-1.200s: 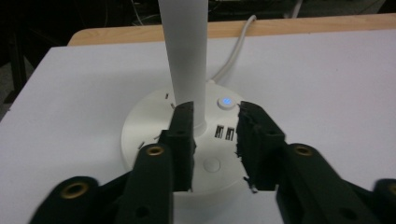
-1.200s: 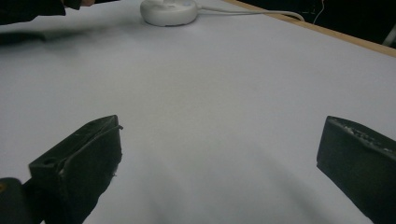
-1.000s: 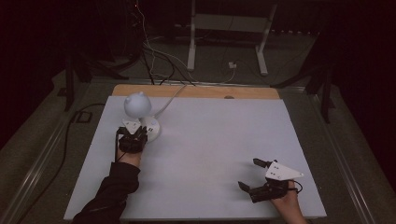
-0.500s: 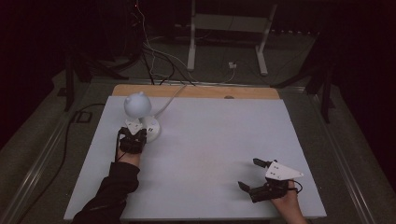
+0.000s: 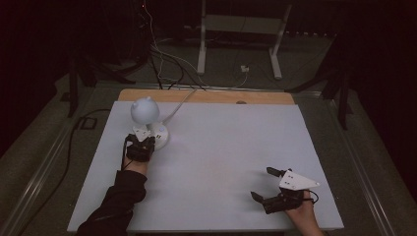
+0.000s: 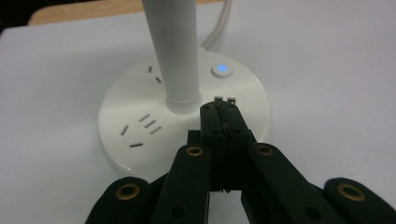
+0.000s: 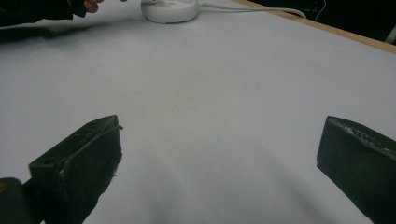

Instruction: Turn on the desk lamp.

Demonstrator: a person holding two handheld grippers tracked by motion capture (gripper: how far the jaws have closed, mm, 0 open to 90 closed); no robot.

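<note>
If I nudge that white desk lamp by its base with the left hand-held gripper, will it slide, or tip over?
The white desk lamp with a round head would probably slide rather than tip: its round white base is wide and flat on the smooth table. The head sits high on a thin stem, so a push up there might rock it. The white cord trailing behind may drag.

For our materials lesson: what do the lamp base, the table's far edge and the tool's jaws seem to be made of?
Lamp base: likely glossy white moulded plastic, smooth with soft reflections.
Table's far edge: apparently wood, tan and matte beyond the white top.
Left tool: jaws look like matte black plastic with ribbed faces, possibly rubber, and brass-coloured rivets.
</note>
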